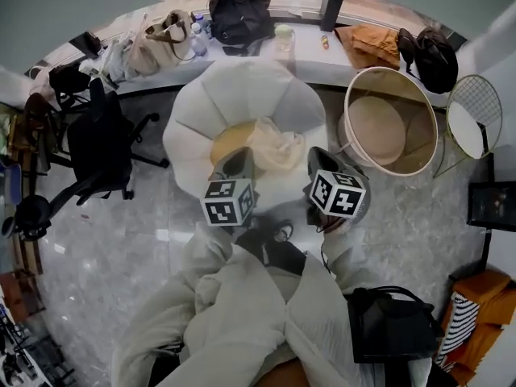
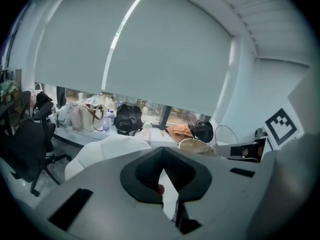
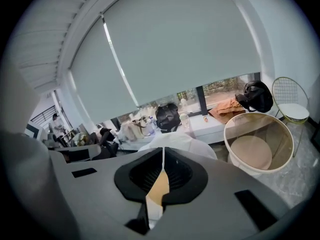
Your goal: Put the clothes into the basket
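A cream garment [image 1: 274, 147] lies crumpled on the tan seat of a white round chair [image 1: 242, 95] straight ahead of me. My left gripper [image 1: 235, 164] hovers at the garment's left edge and my right gripper [image 1: 321, 161] at its right edge. Both point forward and downward. In the left gripper view the left gripper [image 2: 163, 150] has its jaws together with nothing between them. The right gripper [image 3: 163, 148] is shut too and holds nothing. The round cream basket [image 1: 419, 127] stands on the floor right of the chair, showing as the basket [image 3: 235, 156] in the right gripper view.
A window ledge behind holds a black bag [image 1: 240, 14], a beige bag [image 1: 161, 43], an orange cloth [image 1: 371, 45] and another black bag [image 1: 431, 55]. A black office chair [image 1: 97, 147] stands left, a wire stool [image 1: 472, 119] right of the basket, a black bag [image 1: 391, 325] near my feet.
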`<state>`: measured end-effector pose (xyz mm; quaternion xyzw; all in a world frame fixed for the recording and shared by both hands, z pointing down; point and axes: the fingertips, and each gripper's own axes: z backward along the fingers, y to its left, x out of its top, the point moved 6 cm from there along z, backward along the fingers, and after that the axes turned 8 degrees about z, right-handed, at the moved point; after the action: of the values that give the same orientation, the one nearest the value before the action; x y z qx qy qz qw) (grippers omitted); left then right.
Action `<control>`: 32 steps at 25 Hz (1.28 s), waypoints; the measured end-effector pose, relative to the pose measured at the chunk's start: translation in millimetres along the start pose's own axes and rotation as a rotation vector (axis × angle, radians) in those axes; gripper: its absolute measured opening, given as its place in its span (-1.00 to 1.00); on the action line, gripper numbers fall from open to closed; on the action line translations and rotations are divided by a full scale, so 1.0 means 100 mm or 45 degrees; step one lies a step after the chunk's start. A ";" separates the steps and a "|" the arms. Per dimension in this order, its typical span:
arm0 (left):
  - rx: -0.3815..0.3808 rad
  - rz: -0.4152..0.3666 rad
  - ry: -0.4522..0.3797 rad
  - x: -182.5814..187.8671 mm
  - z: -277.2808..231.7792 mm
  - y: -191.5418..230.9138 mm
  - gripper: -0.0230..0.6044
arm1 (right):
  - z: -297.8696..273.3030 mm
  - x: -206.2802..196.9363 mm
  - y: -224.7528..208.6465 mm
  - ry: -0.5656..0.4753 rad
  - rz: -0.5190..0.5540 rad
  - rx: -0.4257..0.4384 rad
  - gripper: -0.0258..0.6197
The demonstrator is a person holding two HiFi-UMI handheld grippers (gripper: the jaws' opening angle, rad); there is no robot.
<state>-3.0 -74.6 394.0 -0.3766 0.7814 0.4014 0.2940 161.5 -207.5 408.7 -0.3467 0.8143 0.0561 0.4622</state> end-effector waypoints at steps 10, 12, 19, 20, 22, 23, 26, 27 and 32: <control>0.050 0.051 0.053 -0.04 -0.25 0.82 -0.91 | -0.72 -0.32 0.24 0.133 -0.051 -0.035 -0.82; 0.051 0.056 0.079 -0.10 -0.42 1.01 -0.91 | -0.91 -0.45 0.22 0.170 -0.070 -0.058 -0.82; 0.013 0.043 0.217 -0.60 -1.08 1.46 -0.91 | -1.65 -1.07 0.05 0.240 -0.137 -0.106 -0.82; 0.008 0.044 0.224 -0.69 -1.17 1.51 -0.91 | -1.76 -1.18 0.02 0.242 -0.144 -0.109 -0.82; 0.008 0.057 0.230 -0.92 -1.34 1.61 -0.91 | -1.96 -1.43 -0.05 0.247 -0.156 -0.108 -0.82; 0.011 0.068 0.227 -1.05 -1.42 1.65 -0.91 | -2.05 -1.57 -0.09 0.248 -0.160 -0.105 -0.82; 0.026 0.099 0.207 -1.50 -1.66 1.79 -0.91 | -2.35 -2.03 -0.22 0.246 -0.162 -0.089 -0.82; 0.033 0.110 0.202 -1.67 -1.75 1.84 -0.91 | -2.46 -2.18 -0.27 0.246 -0.161 -0.082 -0.82; 0.076 0.163 0.170 -2.36 -2.13 2.12 -0.91 | -2.92 -2.88 -0.40 0.243 -0.166 -0.037 -0.82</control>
<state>-83.1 -88.4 767.2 -0.3431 0.8333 0.3699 0.2260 73.2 -209.9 811.8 -0.4093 0.8294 0.0047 0.3801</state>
